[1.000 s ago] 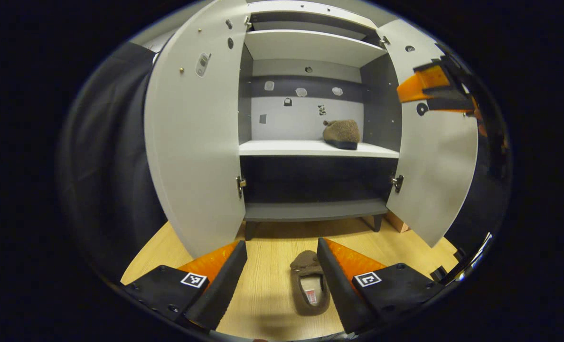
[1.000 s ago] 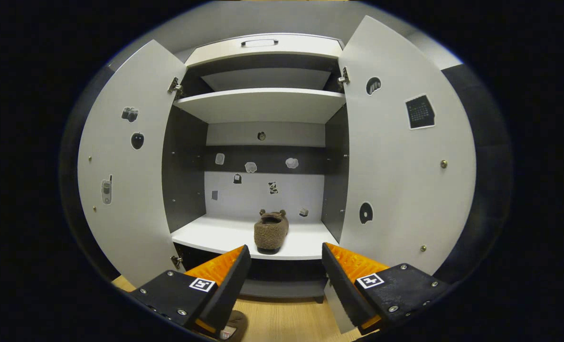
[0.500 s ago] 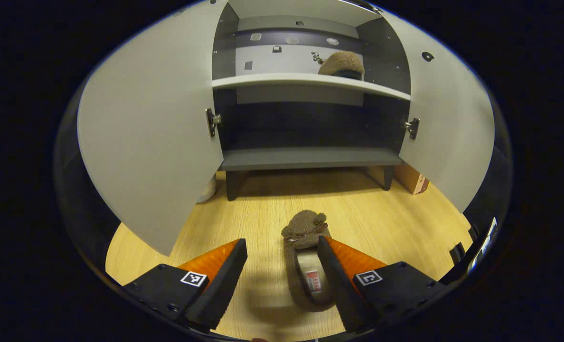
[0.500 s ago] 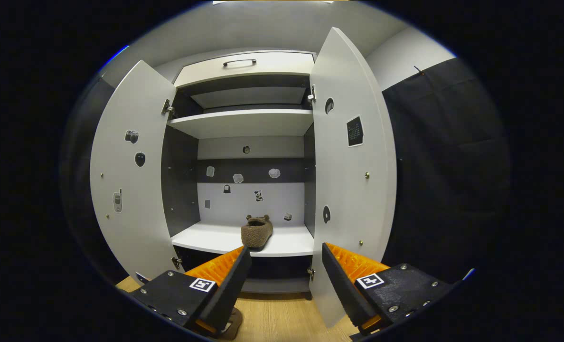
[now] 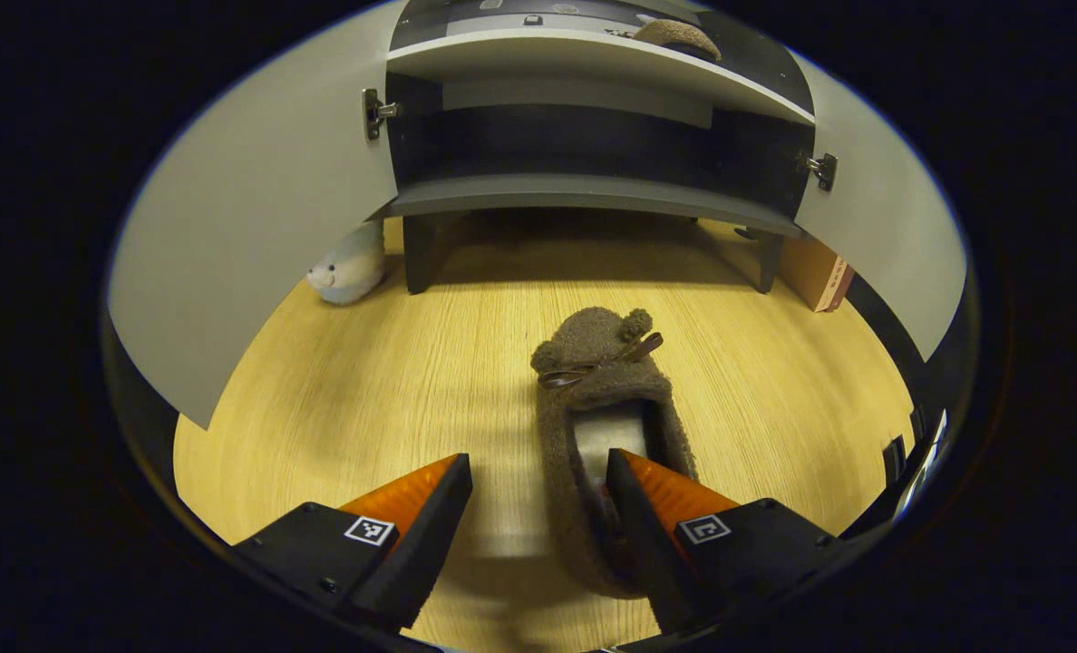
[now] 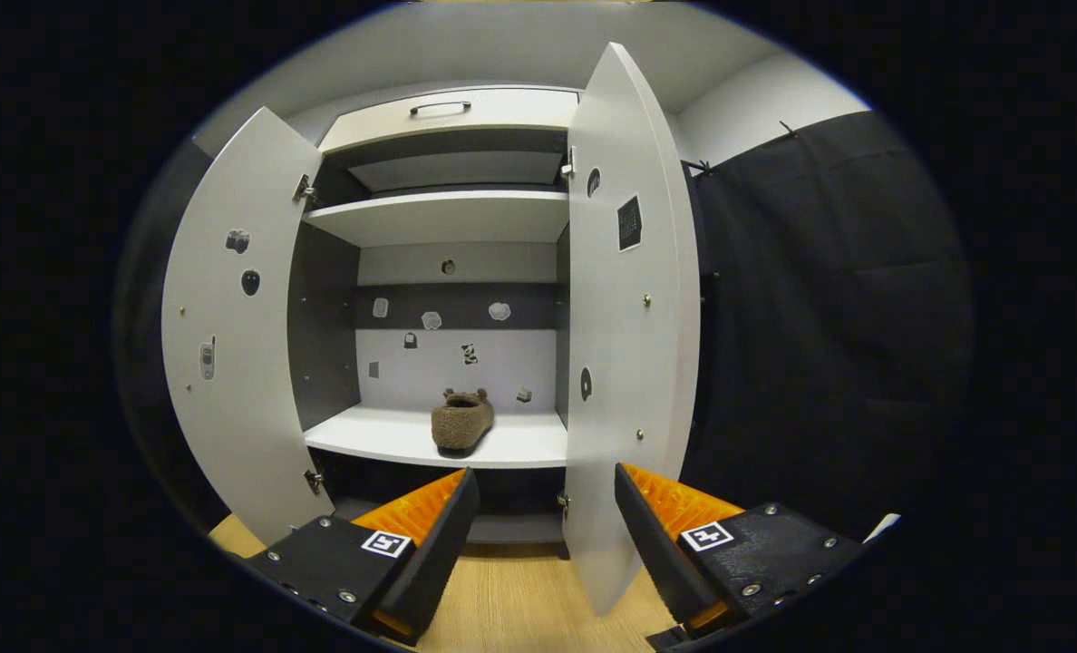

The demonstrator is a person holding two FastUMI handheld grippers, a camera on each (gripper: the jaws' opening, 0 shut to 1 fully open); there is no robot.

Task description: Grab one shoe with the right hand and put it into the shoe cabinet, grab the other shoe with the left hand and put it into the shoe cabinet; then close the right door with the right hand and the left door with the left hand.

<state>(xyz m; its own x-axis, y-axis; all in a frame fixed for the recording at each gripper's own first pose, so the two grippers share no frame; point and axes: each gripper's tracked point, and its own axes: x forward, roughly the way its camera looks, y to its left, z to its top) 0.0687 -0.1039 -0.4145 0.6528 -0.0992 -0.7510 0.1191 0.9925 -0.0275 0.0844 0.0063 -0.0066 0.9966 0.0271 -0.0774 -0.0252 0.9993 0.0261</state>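
A brown fuzzy slipper (image 5: 604, 399) lies on the wooden floor (image 5: 366, 399), toe toward the shoe cabinet (image 5: 593, 195). My left gripper (image 5: 538, 494) is open low over its heel end; one finger sits over the slipper's opening, the other beside it on the left. The second brown slipper (image 6: 462, 421) rests on the cabinet's white middle shelf (image 6: 384, 440), also glimpsed as a slipper (image 5: 674, 34) at the top of the left gripper view. My right gripper (image 6: 543, 508) hangs open and empty in front of the cabinet. Both doors, the left door (image 6: 230, 363) and right door (image 6: 625, 345), stand open.
A pale plush toy (image 5: 348, 270) lies on the floor by the cabinet's left leg. A cardboard box (image 5: 819, 272) stands by the right leg. Black cloth (image 6: 819, 317) hangs right of the cabinet. A drawer with a handle (image 6: 443, 107) tops the cabinet.
My left gripper has dropped toward the floor slipper, which now reaches between its fingers. My right gripper has drawn back and swung right, so the right door appears edge-on.
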